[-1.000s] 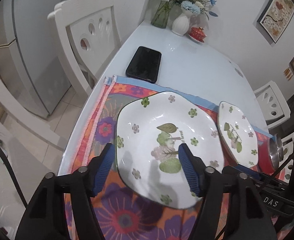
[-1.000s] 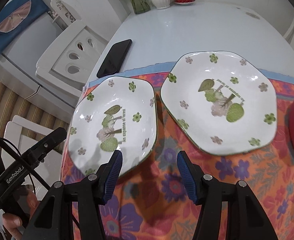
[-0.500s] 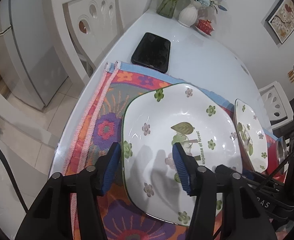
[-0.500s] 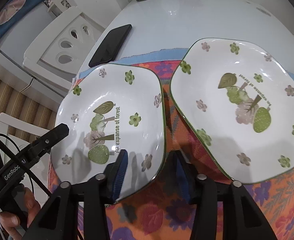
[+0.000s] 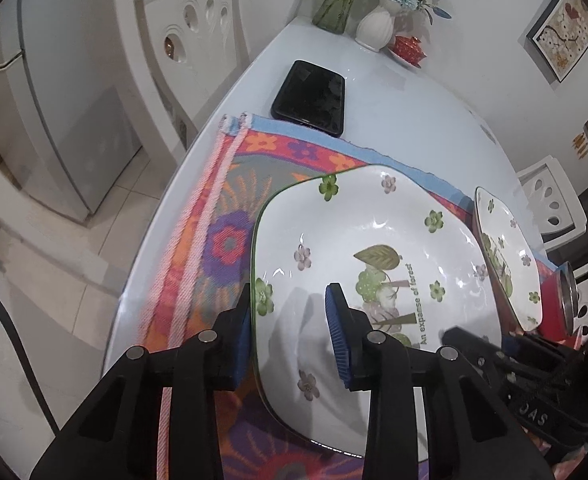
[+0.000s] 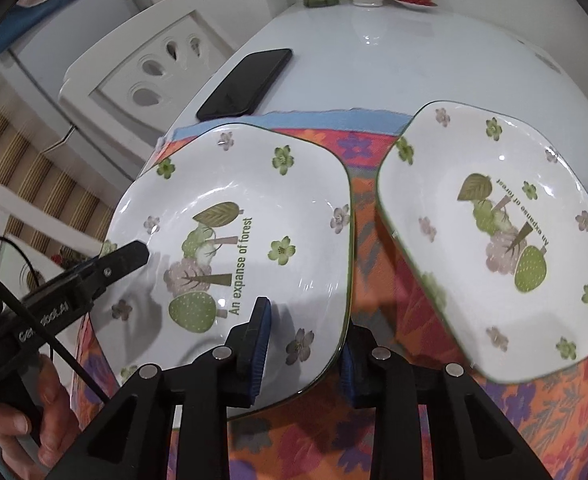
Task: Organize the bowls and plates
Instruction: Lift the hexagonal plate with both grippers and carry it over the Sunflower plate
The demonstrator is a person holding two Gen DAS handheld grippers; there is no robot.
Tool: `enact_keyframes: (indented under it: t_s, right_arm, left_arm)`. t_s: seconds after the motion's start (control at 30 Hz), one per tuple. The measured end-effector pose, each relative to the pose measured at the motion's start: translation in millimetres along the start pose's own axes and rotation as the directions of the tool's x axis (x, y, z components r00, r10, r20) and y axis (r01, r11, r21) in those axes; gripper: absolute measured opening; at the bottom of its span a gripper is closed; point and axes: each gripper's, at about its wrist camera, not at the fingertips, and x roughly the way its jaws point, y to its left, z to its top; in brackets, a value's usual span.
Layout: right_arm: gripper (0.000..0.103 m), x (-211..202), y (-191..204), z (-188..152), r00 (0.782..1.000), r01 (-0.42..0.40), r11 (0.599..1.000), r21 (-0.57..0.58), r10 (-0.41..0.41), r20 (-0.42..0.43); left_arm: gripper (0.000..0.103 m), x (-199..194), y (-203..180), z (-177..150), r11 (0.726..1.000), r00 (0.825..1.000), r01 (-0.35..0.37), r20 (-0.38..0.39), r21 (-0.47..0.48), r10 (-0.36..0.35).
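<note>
1. While both hand-held grippers close in on one plate, here is the count: two plates, one cloth point(image 5: 222, 248), one phone point(image 5: 311, 96), two vases point(image 5: 375, 28) and one small red pot point(image 5: 407, 46).
2. The plates lie side by side on the cloth, which lies on the white worktop point(image 6: 393, 64). They are near each other but do not touch.
3. The phone lies on the worktop just behind the cloth.
4. The left hand-held gripper point(image 5: 290, 336) has the left plate's point(image 5: 373, 232) outer rim between its fingers. Its jaws are closing. One pad is at the outside of the rim and the other is over the inside, and I cannot see it pressing yet.
5. The right hand-held gripper point(image 6: 303, 354) is on the near rim of that same plate. Its jaws are closing too, with one pad on top of the rim and one under it, pinching it.
6. The right plate point(image 6: 493, 220) is touched by nothing.
7. A hand point(image 6: 22, 412) holds the left tool's grip.
8. A second ago both hand-held grippers were spread wide and sat higher up. The right one was over the cloth at the gap between the plates. Now both are lower, and their fingers are much closer together.
9. Both plates lie where they lay a second ago.
</note>
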Motion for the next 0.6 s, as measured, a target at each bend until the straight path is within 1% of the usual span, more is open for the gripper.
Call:
enact_keyframes:
  t_s: [0.1,0.2,0.33,0.5,0.6]
  right_arm:
    - [0.029,-3,8,-14,0.999,-0.032,0.999,-0.015,0.032,-0.020]
    - [0.029,0,9,-23,0.998,-0.056,0.998,-0.004,0.056,-0.036]
    - [0.029,7,2,-13,0.996,-0.066,0.997,0.026,0.068,-0.050]
    - [0.031,13,2,2,0.997,-0.067,0.998,-0.022,0.066,-0.029]
    - [0.031,9,7,-3,0.999,-0.054,0.993,-0.100,0.054,-0.008]
  left_arm:
    - [0.030,-4,8,-6,1.000,1.000,0.006,-0.011,-0.017,-0.006]
    - [0.030,-2,10,-10,1.000,0.999,0.021,-0.027,-0.020,-0.022]
    - [0.030,5,8,-7,1.000,0.999,0.007,-0.034,-0.013,-0.007]
    - [0.031,8,5,-3,1.000,1.000,0.002,-0.027,0.011,-0.002]
    - [0.031,2,-3,-8,0.997,1.000,-0.014,-0.021,0.081,0.016]
